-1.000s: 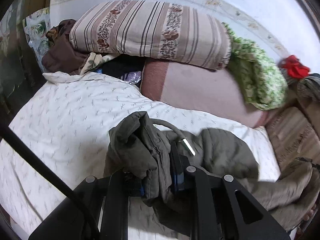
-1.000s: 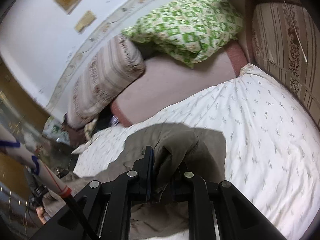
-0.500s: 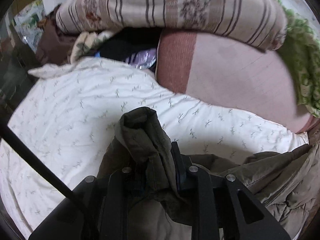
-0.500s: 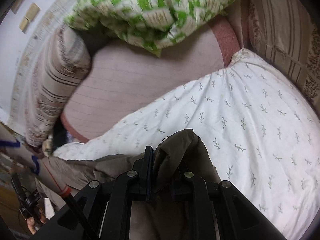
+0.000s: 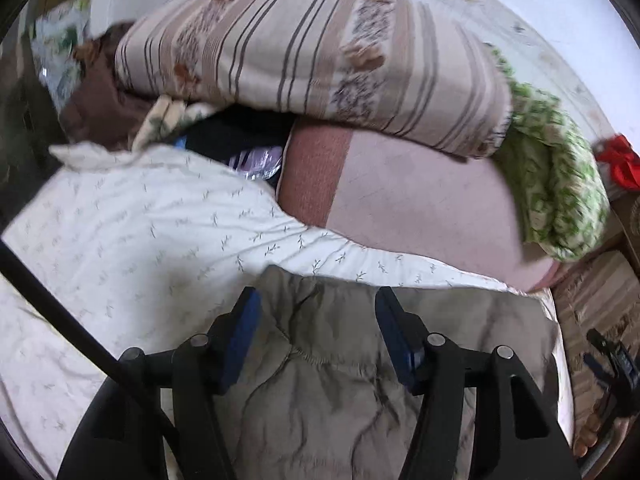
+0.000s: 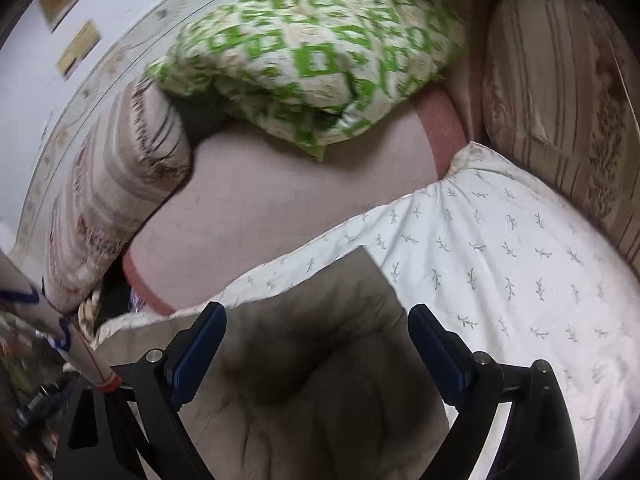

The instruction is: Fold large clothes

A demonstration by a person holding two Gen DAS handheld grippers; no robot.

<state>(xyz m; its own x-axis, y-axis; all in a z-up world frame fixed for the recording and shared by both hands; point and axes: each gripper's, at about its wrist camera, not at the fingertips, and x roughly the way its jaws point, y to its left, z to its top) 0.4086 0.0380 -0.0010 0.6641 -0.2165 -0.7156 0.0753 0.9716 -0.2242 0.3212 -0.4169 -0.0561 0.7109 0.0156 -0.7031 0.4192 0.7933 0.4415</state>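
Bedsheet (image 5: pixel 132 232), white with small sprigs, carries the olive jacket (image 5: pixel 320 380), lying flat near the pink bolster (image 5: pixel 420 208). Left gripper (image 5: pixel 316 312) and right gripper (image 6: pixel 316 326) have just been opening; the jaws stand apart above the jacket, pressing nothing.

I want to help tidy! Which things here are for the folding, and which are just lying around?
For the folding:
jacket
left gripper
right gripper
sheet

Just lying around:
striped pillow
green quilt
pink blanket
red cloth
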